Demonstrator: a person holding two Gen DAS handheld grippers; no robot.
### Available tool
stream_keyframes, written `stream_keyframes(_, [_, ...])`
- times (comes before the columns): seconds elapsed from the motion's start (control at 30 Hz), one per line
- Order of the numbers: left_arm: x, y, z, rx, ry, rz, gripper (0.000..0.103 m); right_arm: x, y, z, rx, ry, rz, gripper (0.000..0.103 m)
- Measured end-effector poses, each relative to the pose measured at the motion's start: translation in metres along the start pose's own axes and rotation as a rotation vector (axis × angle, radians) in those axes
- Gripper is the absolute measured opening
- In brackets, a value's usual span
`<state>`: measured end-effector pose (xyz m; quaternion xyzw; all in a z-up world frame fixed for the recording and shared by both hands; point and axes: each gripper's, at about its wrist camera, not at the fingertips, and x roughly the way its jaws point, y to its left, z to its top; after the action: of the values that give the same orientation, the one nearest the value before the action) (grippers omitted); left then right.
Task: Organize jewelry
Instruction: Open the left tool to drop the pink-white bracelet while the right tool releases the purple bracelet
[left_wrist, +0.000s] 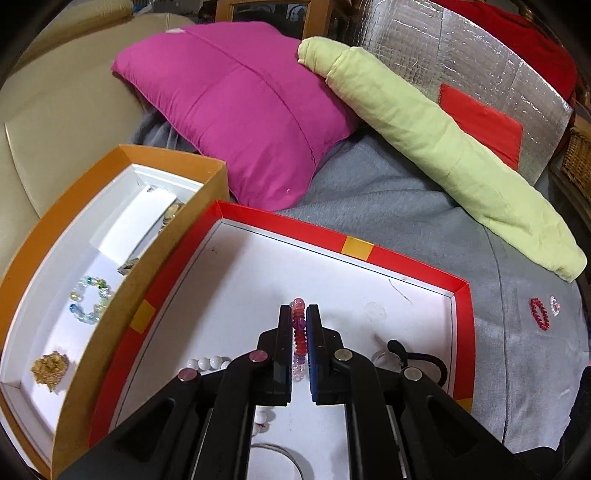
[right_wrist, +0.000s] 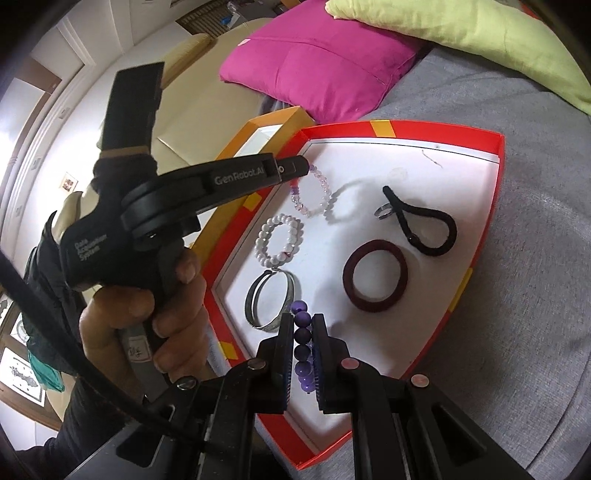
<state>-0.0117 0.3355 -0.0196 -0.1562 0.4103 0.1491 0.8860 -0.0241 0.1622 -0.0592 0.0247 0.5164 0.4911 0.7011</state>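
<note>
My left gripper (left_wrist: 298, 312) is shut on a pink and clear bead bracelet (left_wrist: 299, 332) and holds it over the red-rimmed tray (left_wrist: 406, 264); in the right wrist view the left gripper (right_wrist: 301, 166) holds that bracelet (right_wrist: 314, 195) at the tray's far left corner. My right gripper (right_wrist: 302, 321) is shut on a dark purple bead bracelet (right_wrist: 302, 343) above the red tray (right_wrist: 495, 206). In the tray lie a white pearl bracelet (right_wrist: 280, 240), a silver bangle (right_wrist: 269, 299), a maroon hair band (right_wrist: 375, 280), a black hair tie (right_wrist: 428, 229) and a ring (right_wrist: 382, 211).
An orange box (left_wrist: 44, 229) to the left holds a glass bead bracelet (left_wrist: 90, 299) and a gold piece (left_wrist: 50, 369). A red bead bracelet (left_wrist: 539, 314) and a small pink one (left_wrist: 554, 304) lie on the grey cover. A magenta pillow (left_wrist: 240, 107) and a green pillow (left_wrist: 443, 147) lie behind.
</note>
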Motion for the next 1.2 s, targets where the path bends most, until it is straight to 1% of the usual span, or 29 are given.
stream_keyframes(0.03, [0.004,0.002,0.001,-0.005,0.013,-0.019,0.007,0.001,0.0,0.001,-0.002,0.002,-0.003,0.011])
stream_keyframes(0.1, [0.01,0.005,0.002,-0.011,0.03,-0.025,0.007,0.003,-0.001,0.002,-0.005,0.003,-0.011,0.011])
stream_keyframes(0.27, [0.021,0.011,0.003,-0.011,0.058,0.004,0.007,0.006,-0.003,0.005,-0.009,0.001,-0.036,0.011])
stream_keyframes(0.33, [0.022,0.012,0.003,-0.008,0.059,0.019,0.007,0.007,-0.003,0.005,-0.016,0.001,-0.051,0.011])
stream_keyframes(0.6, [0.023,0.015,0.001,0.008,0.064,0.061,0.007,0.011,-0.003,0.008,-0.018,-0.001,-0.063,0.011])
stream_keyframes(1.2, [0.024,0.02,0.001,0.003,0.067,0.074,0.007,0.015,0.001,0.01,-0.032,0.003,-0.095,0.011])
